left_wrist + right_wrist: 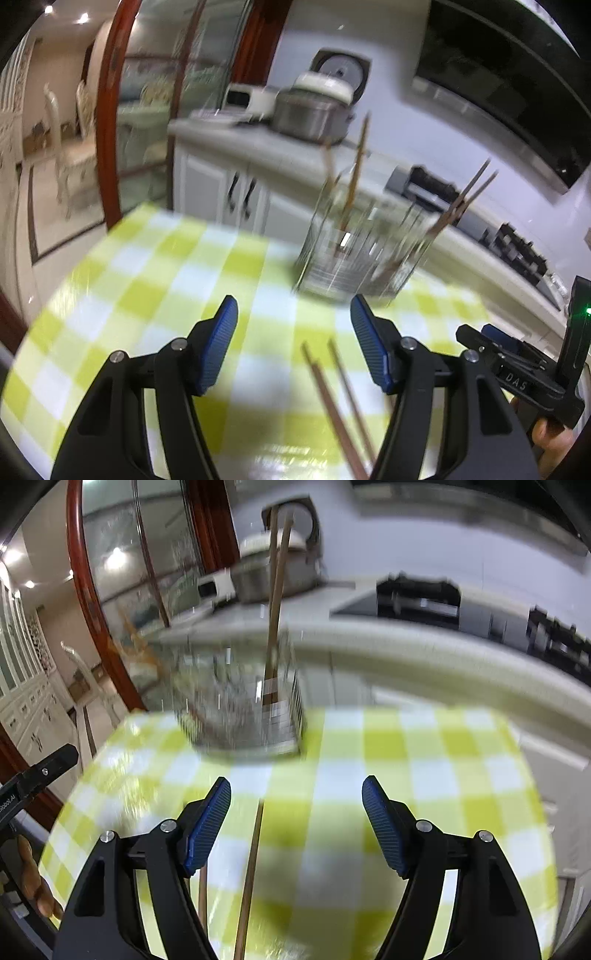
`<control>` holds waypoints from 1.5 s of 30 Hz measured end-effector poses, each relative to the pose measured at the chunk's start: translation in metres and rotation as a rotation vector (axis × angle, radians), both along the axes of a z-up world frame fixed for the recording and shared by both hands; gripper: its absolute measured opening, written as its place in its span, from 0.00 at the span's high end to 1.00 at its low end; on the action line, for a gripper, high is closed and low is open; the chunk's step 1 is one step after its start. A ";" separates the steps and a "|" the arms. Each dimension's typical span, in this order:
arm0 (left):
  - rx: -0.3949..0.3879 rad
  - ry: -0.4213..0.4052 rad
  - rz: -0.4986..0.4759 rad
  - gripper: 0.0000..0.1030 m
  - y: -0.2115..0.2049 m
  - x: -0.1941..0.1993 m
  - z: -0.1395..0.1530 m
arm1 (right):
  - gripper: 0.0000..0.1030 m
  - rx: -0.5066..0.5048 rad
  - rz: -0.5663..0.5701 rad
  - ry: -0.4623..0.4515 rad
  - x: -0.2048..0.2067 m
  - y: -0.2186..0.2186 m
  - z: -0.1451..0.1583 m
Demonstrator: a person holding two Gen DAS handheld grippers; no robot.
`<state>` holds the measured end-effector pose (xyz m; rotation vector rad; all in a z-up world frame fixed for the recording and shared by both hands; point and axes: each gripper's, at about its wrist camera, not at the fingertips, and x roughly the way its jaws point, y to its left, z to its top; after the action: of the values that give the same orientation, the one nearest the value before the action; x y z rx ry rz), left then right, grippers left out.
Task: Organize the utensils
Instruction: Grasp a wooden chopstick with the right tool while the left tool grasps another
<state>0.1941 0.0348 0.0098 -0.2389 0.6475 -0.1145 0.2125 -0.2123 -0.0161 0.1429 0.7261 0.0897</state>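
on the checked cloth (147, 295), loose chopsticks (340, 406)

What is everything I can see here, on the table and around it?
Wire utensil holder: one, silvery, standing on the far part of the table.
Chopsticks in the holder: several, brown, sticking up out of it; blur hides the exact count.
Loose chopsticks: at least two, brown, lying on the cloth near the fingers.
Checked tablecloth: one, green and white, covering the table.
Rice cooker: one, steel and white, lid up, on the counter behind.
Gas hob: one, black, on the counter.
Left gripper: black with blue fingers, open, holding nothing.
Right gripper: same colours, open, holding nothing.
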 end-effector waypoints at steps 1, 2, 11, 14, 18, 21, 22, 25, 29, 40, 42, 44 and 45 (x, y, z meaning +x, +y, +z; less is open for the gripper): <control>-0.003 0.028 0.006 0.41 0.002 -0.003 -0.011 | 0.33 -0.009 0.007 0.020 0.000 0.005 -0.008; -0.005 0.042 0.008 0.41 0.004 -0.004 -0.017 | 0.33 -0.022 0.016 0.040 0.000 0.012 -0.017; 0.001 0.149 0.043 0.41 0.019 -0.006 -0.057 | 0.36 -0.092 0.044 0.178 0.011 0.044 -0.064; -0.009 0.157 0.042 0.41 0.021 -0.004 -0.060 | 0.42 -0.119 0.057 0.208 0.015 0.051 -0.074; -0.001 0.161 0.029 0.41 0.016 -0.001 -0.062 | 0.54 -0.165 0.074 0.205 0.016 0.058 -0.081; 0.003 0.170 0.019 0.41 0.012 0.003 -0.065 | 0.73 -0.170 0.103 0.195 0.016 0.062 -0.079; 0.005 0.175 0.011 0.41 0.010 0.004 -0.066 | 0.82 -0.173 0.108 0.192 0.017 0.062 -0.079; 0.021 0.190 -0.021 0.42 -0.001 0.008 -0.069 | 0.90 -0.167 0.112 0.188 0.017 0.056 -0.079; 0.057 0.233 -0.060 0.52 -0.022 0.019 -0.079 | 0.92 -0.164 0.117 0.185 0.013 0.043 -0.078; 0.118 0.276 -0.062 0.59 -0.049 0.033 -0.099 | 0.92 -0.127 0.098 0.191 -0.008 -0.009 -0.080; 0.124 0.274 -0.058 0.60 -0.052 0.035 -0.098 | 0.92 -0.120 0.092 0.188 -0.011 -0.016 -0.080; 0.153 0.272 -0.056 0.61 -0.056 0.035 -0.097 | 0.93 -0.108 0.090 0.188 -0.013 -0.021 -0.081; 0.154 0.274 -0.058 0.61 -0.057 0.036 -0.097 | 0.93 -0.106 0.088 0.187 -0.013 -0.023 -0.081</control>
<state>0.2301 -0.0227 -0.0874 -0.0873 0.9316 -0.0876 0.1991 -0.2349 -0.0970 0.0178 0.9221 0.1231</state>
